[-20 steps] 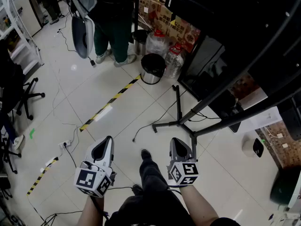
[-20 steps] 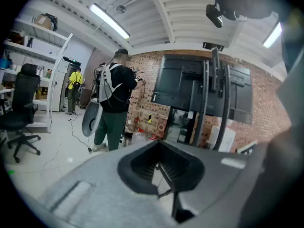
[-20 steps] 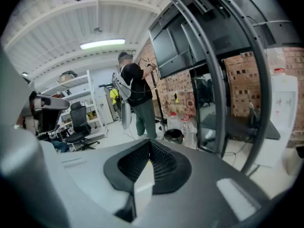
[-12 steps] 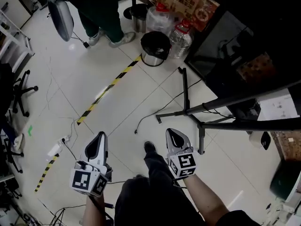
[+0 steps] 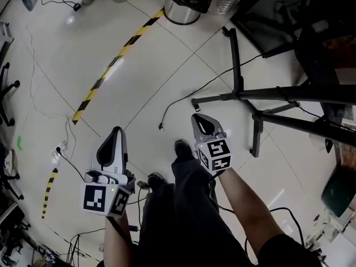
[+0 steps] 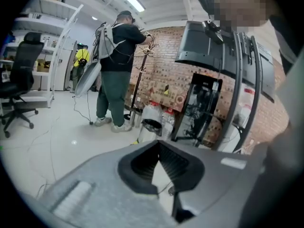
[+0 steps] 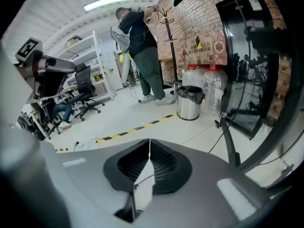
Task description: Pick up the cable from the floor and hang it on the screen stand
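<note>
- Screen stand (image 5: pixel 289 92): its black legs spread over the tiled floor (image 5: pixel 139 65), at the right.
- Left gripper (image 5: pixel 115 131): jaws closed together, holding nothing.
- Right gripper (image 5: pixel 199 117): jaws closed together, holding nothing.
- Cable (image 5: pixel 200 88): black, lying on the floor ahead of the right gripper and running toward the stand.

We stand on a glossy white tiled floor (image 5: pixel 156 65), crossed diagonally by a strip of yellow-and-black tape (image 5: pixel 104 75); a brick wall (image 6: pixel 162 72) closes the far side; a long ceiling light (image 7: pixel 108 3) glows overhead; white shelving (image 7: pixel 98 65) lines one side, with a black office chair (image 6: pixel 21 75) close by; a steel bin (image 7: pixel 189 103) with a black liner sits near the wall, beside a coat stand (image 7: pixel 170 46).
</note>
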